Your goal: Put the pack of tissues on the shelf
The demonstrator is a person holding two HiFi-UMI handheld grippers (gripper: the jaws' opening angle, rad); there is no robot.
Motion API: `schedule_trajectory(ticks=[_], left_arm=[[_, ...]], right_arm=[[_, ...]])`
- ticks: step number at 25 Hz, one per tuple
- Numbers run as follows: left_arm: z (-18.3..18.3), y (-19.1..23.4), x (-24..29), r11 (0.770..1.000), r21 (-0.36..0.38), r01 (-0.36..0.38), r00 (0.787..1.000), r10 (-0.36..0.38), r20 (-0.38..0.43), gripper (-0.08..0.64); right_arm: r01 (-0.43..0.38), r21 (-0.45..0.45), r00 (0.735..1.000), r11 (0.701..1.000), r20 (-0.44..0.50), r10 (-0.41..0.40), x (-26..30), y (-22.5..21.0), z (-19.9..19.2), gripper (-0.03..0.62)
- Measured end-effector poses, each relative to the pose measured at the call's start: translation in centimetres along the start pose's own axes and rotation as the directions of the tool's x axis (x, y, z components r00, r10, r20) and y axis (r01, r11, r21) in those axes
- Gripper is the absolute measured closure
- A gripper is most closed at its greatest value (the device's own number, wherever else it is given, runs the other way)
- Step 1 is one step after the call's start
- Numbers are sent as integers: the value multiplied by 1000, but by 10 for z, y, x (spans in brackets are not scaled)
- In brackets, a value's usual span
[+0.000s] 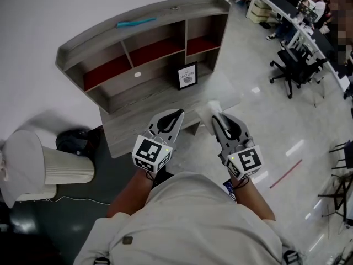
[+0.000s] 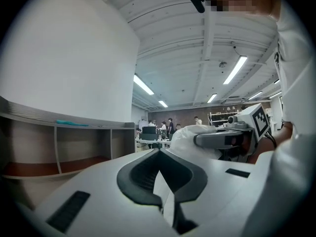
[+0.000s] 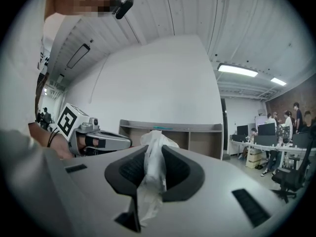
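Note:
The pack of tissues (image 1: 207, 108) is a white, crinkled plastic bundle. My right gripper (image 1: 216, 117) is shut on its edge and holds it up in front of me. In the right gripper view the white wrapper (image 3: 153, 158) runs pinched between the dark pads. The grey shelf unit (image 1: 149, 47) with red-lined compartments stands on a desk ahead, against the white wall. My left gripper (image 1: 177, 114) hovers just left of the pack, its jaws together and nothing in them. From the left gripper view the pack (image 2: 189, 134) and the right gripper (image 2: 196, 141) show to the right.
A teal object (image 1: 135, 22) lies on the shelf's top board. A framed picture (image 1: 187, 75) and a small white disc (image 1: 137, 74) sit on the desk under it. A white cylindrical appliance (image 1: 33, 164) stands at left. Office chairs (image 1: 292, 65) and desks with people fill the right.

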State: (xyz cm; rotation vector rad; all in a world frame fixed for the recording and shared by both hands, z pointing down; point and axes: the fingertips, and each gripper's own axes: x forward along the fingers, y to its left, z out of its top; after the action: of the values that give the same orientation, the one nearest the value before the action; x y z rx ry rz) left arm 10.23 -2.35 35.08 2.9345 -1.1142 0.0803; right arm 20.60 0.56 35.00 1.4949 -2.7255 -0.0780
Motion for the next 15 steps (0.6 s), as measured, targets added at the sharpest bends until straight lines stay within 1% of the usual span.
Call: schedule_trajectory(ticks=[6, 9, 15], left_arm=[[-1, 30, 4, 1000, -11, 28, 1000, -28, 6, 546], [-3, 57, 0, 999, -13, 33, 999, -33, 0, 546], [4, 115, -13, 999, -6, 54, 999, -54, 0, 546]], right_arm=[[32, 2, 999, 999, -4, -32, 30, 0, 0, 508], [43, 9, 999, 999, 1, -43, 55, 7, 3, 508], [60, 4, 998, 998, 14, -60, 110, 32, 14, 508]])
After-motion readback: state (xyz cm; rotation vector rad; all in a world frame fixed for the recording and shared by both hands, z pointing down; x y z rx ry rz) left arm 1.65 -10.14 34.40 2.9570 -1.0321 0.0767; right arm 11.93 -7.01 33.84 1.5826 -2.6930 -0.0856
